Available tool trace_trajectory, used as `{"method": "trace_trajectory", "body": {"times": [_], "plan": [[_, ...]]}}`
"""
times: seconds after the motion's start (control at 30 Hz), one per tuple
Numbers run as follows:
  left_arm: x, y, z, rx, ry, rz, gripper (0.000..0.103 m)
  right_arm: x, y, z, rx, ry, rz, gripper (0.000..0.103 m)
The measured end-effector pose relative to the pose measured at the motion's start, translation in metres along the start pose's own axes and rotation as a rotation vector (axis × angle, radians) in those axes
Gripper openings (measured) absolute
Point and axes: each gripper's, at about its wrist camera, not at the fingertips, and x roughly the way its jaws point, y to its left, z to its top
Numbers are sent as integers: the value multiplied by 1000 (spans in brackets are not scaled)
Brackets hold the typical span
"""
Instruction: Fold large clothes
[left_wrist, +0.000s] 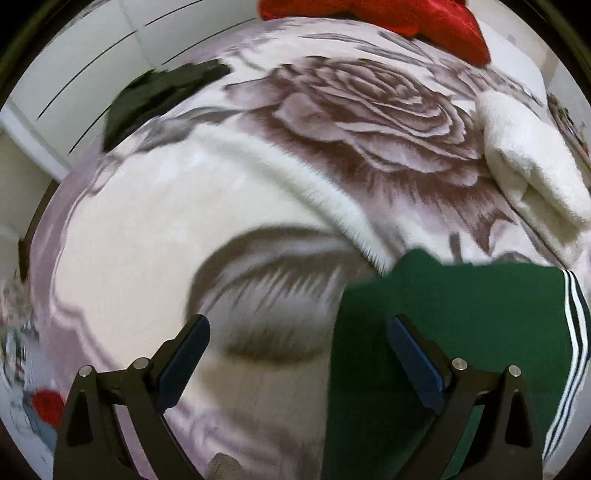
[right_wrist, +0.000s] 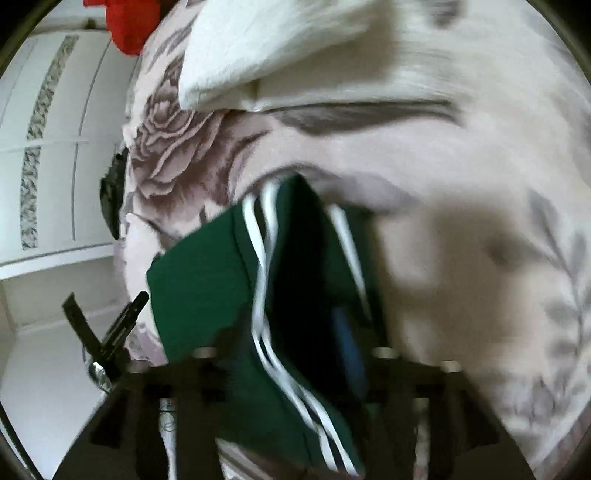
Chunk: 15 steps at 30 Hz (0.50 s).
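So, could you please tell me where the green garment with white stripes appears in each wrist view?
Left wrist view: the green garment fills the lower right, stripes at the right edge, under the open left gripper.
Right wrist view: it runs from centre to bottom, bunched at the right gripper.
Shared landmark: the rose-print blanket beneath it.

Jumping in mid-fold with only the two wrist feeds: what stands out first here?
The dark green garment with white side stripes dominates: it lies on the rose-print blanket at the lower right of the left wrist view, and in the right wrist view it bunches up between the right gripper's fingers, which appear closed on it. The left gripper hangs open just over its edge. A bright red cloth sits at the far end, with a folded white fleece to the right.
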Motion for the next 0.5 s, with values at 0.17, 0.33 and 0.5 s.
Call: {"method": "trace_trajectory", "body": {"times": [0.17, 0.33, 0.5], "plan": [[-24, 9, -62, -65, 64, 53, 100, 3, -63, -82, 180, 63, 102, 61], [-31, 2, -104, -73, 150, 64, 100, 61, -87, -121, 294, 180, 114, 61], [-36, -10, -118, -22, 136, 95, 100, 70, -89, -122, 340, 91, 200, 62]]}}
